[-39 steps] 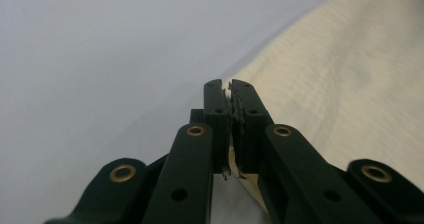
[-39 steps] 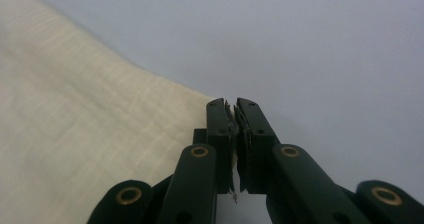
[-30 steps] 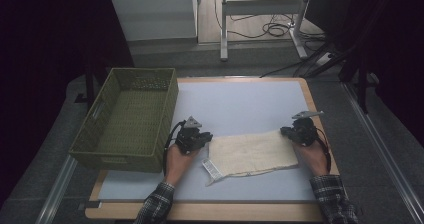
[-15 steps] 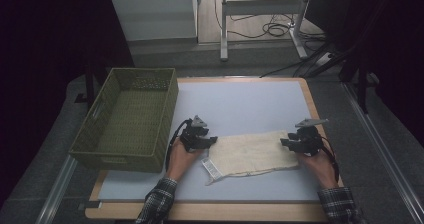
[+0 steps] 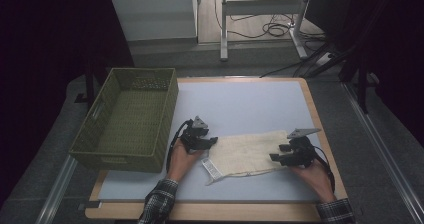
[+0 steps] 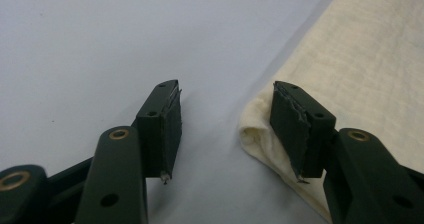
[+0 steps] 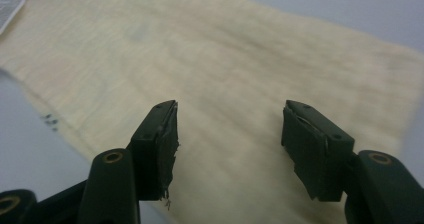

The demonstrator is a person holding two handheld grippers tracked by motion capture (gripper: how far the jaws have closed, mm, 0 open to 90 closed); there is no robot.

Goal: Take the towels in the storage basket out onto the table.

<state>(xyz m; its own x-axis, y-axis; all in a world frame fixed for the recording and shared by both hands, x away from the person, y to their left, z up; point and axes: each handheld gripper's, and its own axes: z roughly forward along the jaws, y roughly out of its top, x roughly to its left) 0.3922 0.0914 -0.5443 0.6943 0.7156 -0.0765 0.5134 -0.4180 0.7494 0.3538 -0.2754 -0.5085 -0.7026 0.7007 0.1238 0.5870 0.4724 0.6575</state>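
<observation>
Right gripper (image 5: 274,158): jaws wide apart, holding nothing, positioned over the right end of the cloth (image 5: 248,151). Left gripper (image 5: 214,141): jaws wide apart, holding nothing, straddling the rolled corner at the cloth's left edge. The cream cloth lies flat on the table (image 5: 240,104) between both grippers. A green basket (image 5: 131,119) stands at the table's left side.

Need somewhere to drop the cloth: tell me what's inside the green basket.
The green basket looks empty: its woven floor and far wall show bare. The near wall hides the strip of floor right behind it, so that part stays unchecked.
</observation>
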